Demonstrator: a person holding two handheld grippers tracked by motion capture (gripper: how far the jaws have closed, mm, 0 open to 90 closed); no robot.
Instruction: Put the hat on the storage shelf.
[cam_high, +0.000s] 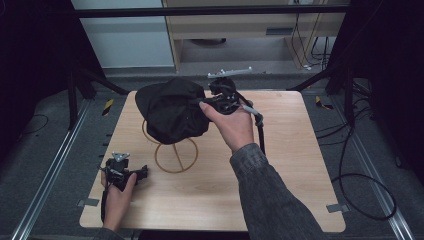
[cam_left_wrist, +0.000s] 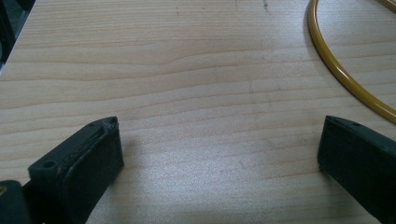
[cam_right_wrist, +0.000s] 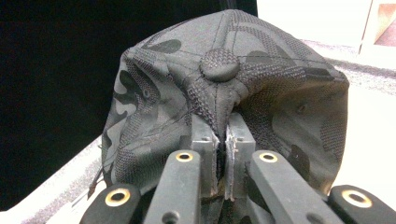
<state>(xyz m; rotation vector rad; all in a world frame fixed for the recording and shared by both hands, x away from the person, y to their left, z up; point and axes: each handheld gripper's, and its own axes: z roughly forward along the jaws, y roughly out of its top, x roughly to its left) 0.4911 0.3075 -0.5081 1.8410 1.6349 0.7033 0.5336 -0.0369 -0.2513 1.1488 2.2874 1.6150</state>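
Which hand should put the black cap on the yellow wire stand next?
The right one, I'd say. Its tongs are already pinched on the cap, held just above the stand. The left tongs are open and rest low on the table, away from the cap.

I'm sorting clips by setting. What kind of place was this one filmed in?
Probably a lab or workshop recording bay, not a home. A small wooden table stands between metal floor rails, loose cables trail over grey carpet, and dark frames flank it. On it, a handheld gripper pinches a black cap above a gold wire stand.
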